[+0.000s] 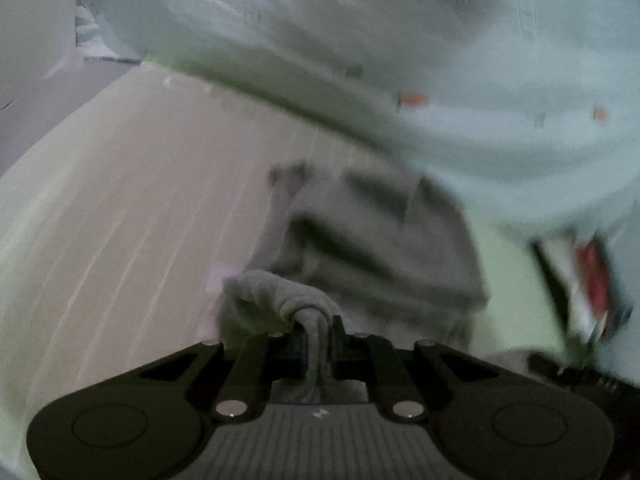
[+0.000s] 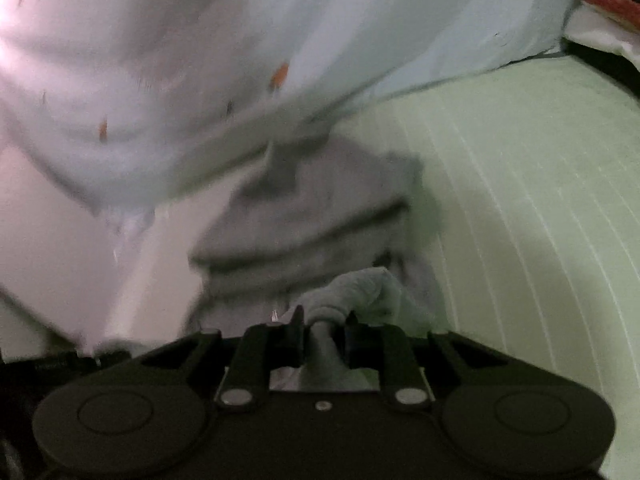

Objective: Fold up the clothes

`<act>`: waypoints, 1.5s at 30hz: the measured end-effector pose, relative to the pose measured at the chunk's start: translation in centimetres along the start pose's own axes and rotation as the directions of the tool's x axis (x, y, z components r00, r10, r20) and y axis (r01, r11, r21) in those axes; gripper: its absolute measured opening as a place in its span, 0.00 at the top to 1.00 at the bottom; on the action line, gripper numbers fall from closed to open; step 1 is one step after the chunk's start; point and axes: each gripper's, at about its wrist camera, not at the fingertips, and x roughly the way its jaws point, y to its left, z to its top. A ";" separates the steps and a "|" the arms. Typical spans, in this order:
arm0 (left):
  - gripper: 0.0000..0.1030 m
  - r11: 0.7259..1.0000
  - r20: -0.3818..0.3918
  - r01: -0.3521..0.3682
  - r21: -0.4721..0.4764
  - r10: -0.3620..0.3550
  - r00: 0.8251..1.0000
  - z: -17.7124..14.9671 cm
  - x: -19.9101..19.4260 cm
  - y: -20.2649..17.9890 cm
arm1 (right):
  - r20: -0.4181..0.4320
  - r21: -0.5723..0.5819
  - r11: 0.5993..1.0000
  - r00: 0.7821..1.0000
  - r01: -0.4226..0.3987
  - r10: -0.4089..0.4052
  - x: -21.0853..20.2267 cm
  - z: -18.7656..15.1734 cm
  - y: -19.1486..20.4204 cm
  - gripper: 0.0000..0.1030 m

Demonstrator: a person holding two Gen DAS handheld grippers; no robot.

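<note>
— Where's the thing being folded?

— The grey garment (image 1: 372, 240) is lying bunched on the pale striped surface (image 1: 140, 220), right in front of both tools. It's all smeared with motion, so I can't make out what kind of clothing it is.

— And the left gripper (image 1: 318, 344)?

— Its fingers are pinched together on a rolled fold of the grey garment (image 2: 304, 208); the cloth bulges out just past the fingertips.

— The right gripper (image 2: 324, 336)?

— Same story. Its fingers are closed on another twisted bit of that grey cloth, on the side nearer the green part of the striped surface (image 2: 520, 200).

— What's behind the garment?

— A big white sheet with small orange marks (image 1: 460, 80), hanging or heaped just beyond the garment and touching its far edge, as far as I can tell. From the right side the same white sheet (image 2: 180, 60) fills the space above the garment.

— Anything else?

— Something red and white (image 1: 592, 276) beside the garment, too blurred to name.
</note>
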 end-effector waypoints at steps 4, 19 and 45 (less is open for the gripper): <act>0.90 0.999 0.039 0.024 -0.032 -0.022 0.999 2.9 2.2 -0.2 | 0.074 0.091 0.995 0.997 -0.026 0.020 1.3 3.7 -1.1 0.83; 0.78 0.990 -0.103 -0.054 -0.130 0.041 0.994 6.5 13.9 2.4 | -0.025 0.275 0.958 0.997 0.080 -0.076 12.0 5.4 -6.7 0.60; 0.93 0.990 -0.004 0.083 -0.112 -0.084 0.996 12.7 11.3 0.6 | 0.121 0.342 0.910 0.971 -0.234 0.204 10.2 10.5 -6.9 0.93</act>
